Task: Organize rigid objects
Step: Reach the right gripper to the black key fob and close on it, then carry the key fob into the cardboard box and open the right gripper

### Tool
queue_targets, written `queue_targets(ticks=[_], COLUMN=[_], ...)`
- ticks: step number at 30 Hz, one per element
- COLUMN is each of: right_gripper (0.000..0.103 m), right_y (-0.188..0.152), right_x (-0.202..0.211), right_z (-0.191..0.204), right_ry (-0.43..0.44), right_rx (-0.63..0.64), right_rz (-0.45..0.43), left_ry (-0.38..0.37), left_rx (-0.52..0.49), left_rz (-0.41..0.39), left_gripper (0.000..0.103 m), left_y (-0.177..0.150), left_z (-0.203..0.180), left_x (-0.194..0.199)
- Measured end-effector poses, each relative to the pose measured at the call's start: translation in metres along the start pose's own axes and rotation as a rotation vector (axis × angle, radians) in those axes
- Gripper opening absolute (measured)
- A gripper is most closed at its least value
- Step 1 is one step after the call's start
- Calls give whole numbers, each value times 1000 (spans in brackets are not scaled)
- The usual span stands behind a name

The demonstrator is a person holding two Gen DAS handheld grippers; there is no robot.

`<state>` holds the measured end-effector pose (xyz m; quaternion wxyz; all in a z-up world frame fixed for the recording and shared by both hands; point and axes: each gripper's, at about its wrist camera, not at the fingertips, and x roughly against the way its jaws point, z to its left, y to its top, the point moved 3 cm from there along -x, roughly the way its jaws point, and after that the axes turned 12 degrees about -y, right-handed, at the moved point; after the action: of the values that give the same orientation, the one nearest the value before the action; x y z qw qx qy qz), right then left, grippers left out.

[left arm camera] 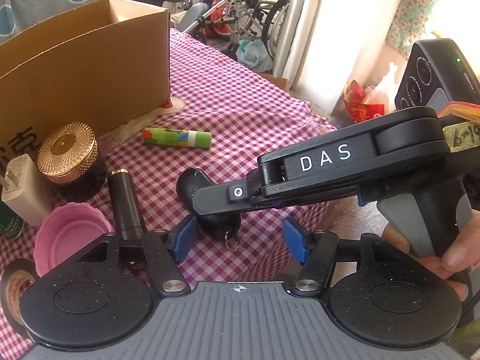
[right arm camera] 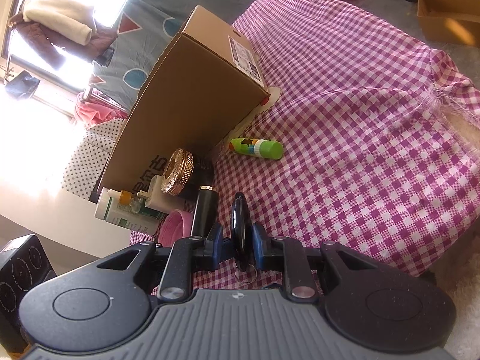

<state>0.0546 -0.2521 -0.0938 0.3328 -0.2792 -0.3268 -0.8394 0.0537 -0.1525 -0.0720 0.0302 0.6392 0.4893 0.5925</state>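
One black key fob [right arm camera: 240, 225], lower centre, sits clamped across its flat sides by the right gripper [right arm camera: 238, 247]; rigid, light, probably slippery. Left gripper [left arm camera: 237, 240] stands open, empty.

Both units same build: ribbed grey body, two black round discs up front, black linkage arms on silver pivot screws, blue finger pads [left arm camera: 183, 238]. White crosshair mark centred on the grey body. Right gripper [left arm camera: 210, 202] side-on in the left view: black housing, white "DAS" lettering, grey trigger handle, handwritten yellowish tape label. Left gripper [left arm camera: 240, 241] matches. Hand [left arm camera: 444, 258] on the handle; no sleeve visible.
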Motion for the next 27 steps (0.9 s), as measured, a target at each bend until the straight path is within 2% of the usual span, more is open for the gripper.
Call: queue_targets(ticks=[6, 17, 23, 27], right_gripper=[20, 17, 17, 17], right_y=[4, -8, -10, 0], right_x=[-6, 17, 44, 61], right_z=[2, 29, 65, 102], right_ry=[10, 4, 21, 58], right_rx=[-13, -16, 47, 119], right_rz=[-5, -60, -119, -161], left_ry=[33, 43, 58, 101], left_rx=[-6, -42, -58, -74], left_rz=[-8, -110, -210, -291], left_gripper=[62, 60, 60, 60], left_y=[1, 0, 2, 12], left_z=[0, -13, -23, -23], left_x=[0, 35, 74, 109])
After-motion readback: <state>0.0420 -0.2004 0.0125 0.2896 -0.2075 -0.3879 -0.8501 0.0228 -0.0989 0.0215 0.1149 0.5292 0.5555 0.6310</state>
